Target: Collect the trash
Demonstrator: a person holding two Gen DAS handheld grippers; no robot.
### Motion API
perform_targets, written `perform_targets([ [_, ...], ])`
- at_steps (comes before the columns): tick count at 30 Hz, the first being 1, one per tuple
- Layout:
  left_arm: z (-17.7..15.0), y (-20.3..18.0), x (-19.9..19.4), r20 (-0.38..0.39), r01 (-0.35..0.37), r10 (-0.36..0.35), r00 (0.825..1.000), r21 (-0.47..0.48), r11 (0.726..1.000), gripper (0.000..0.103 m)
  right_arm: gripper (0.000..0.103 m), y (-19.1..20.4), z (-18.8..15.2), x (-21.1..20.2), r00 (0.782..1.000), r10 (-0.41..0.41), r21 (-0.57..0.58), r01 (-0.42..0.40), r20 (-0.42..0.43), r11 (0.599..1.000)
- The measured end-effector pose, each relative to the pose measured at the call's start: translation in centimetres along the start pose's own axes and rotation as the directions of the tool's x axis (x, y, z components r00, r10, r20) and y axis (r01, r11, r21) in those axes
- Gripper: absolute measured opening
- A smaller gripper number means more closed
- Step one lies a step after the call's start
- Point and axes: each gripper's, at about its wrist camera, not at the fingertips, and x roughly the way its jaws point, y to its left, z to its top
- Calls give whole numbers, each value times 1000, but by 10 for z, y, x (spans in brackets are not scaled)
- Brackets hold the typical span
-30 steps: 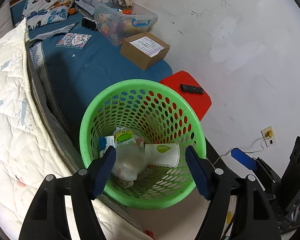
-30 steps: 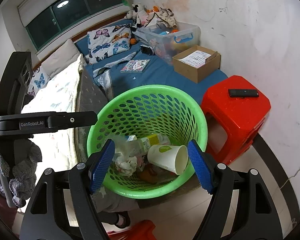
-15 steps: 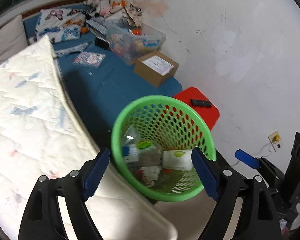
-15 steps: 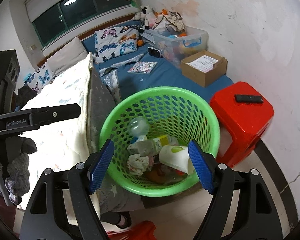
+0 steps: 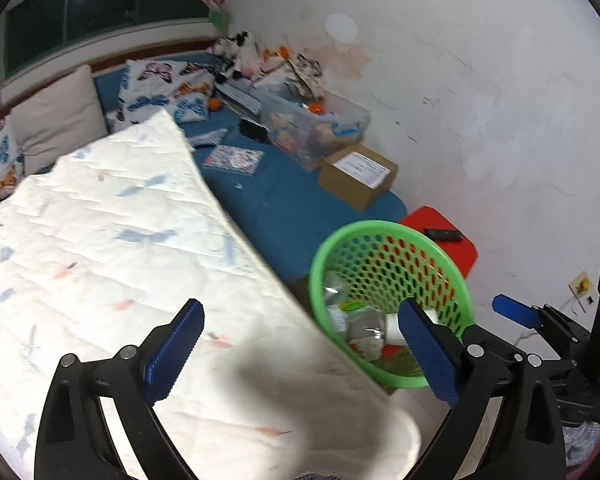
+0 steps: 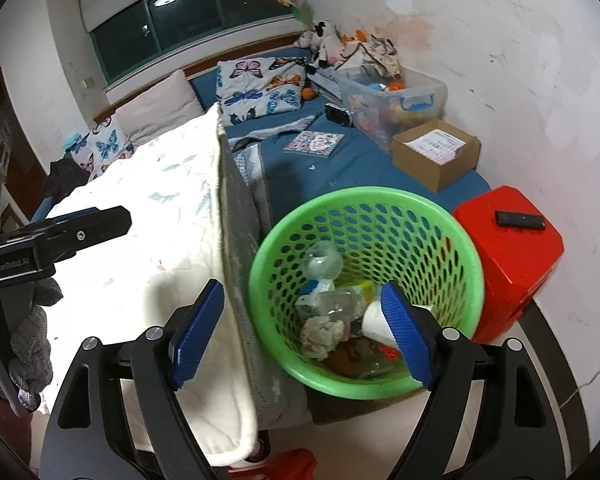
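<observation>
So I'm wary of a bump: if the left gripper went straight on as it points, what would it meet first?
Most likely the white quilt, which fills the space between the open left gripper fingers; depth is unclear.

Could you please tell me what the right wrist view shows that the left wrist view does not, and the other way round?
Only the right wrist view shows the crumpled tissue in the basket and the left gripper's arm from the side. Only the left wrist view shows the wall socket. Both show the green basket holding trash, the red stool with a black remote, the cardboard box, and open, empty grippers.
</observation>
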Motion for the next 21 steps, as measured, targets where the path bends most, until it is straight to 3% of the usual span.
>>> perform_targets([
  [11,-20,41,-39,69,-143,146,987,-40,989,96,90,40,2,-5,999,23,-52,-21,36,998],
  [21,-51,82,-73,99,-250,260,960,-110,962,96,93,70,1,-1,999,41,-95,-38,34,995],
])
